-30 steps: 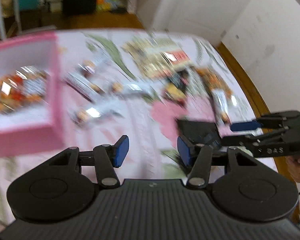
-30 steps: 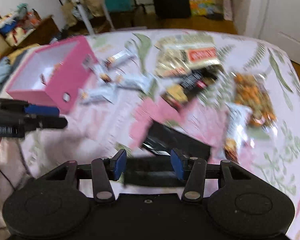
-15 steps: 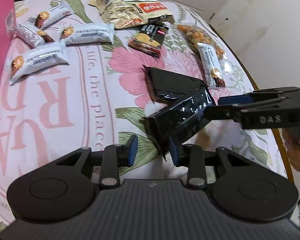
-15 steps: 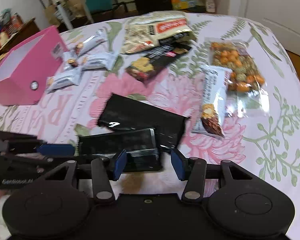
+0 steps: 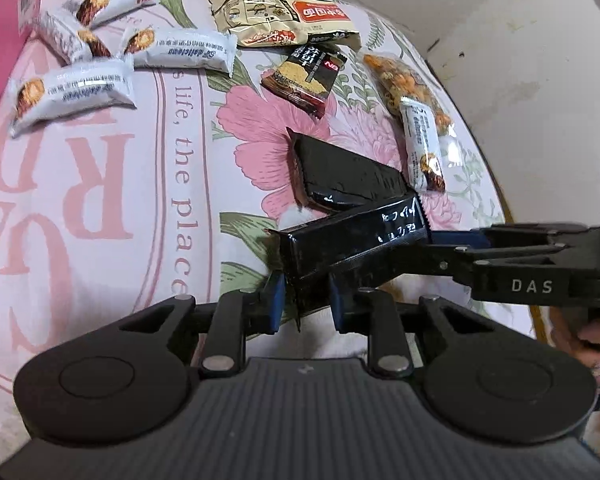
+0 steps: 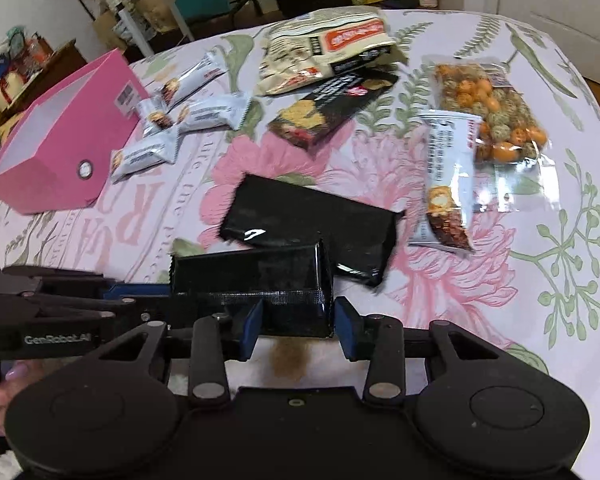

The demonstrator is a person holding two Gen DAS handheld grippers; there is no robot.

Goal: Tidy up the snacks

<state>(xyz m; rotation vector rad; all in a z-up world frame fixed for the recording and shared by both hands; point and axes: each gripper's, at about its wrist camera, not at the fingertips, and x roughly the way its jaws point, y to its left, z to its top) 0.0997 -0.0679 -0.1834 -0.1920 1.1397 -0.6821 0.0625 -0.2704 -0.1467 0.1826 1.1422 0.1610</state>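
A glossy black snack packet lies tilted at the near edge of the floral tablecloth, one side resting on a second black packet that lies flat. My left gripper is shut on its near end. In the right wrist view, the same packet sits between the pads of my right gripper. Those jaws are closing and the pads press on its sides. Each gripper shows in the other's view, coming in from the side. The pink box stands open at the far left.
Several white bars lie beside the pink box. Further back are a beige bag and a dark cracker packet. A clear bag of coated nuts and another white bar lie right. The table edge curves near a wall.
Both grippers came down to the table's near edge. The left jaws narrowed onto the end of the black packet, and the right jaws narrowed around its other end.
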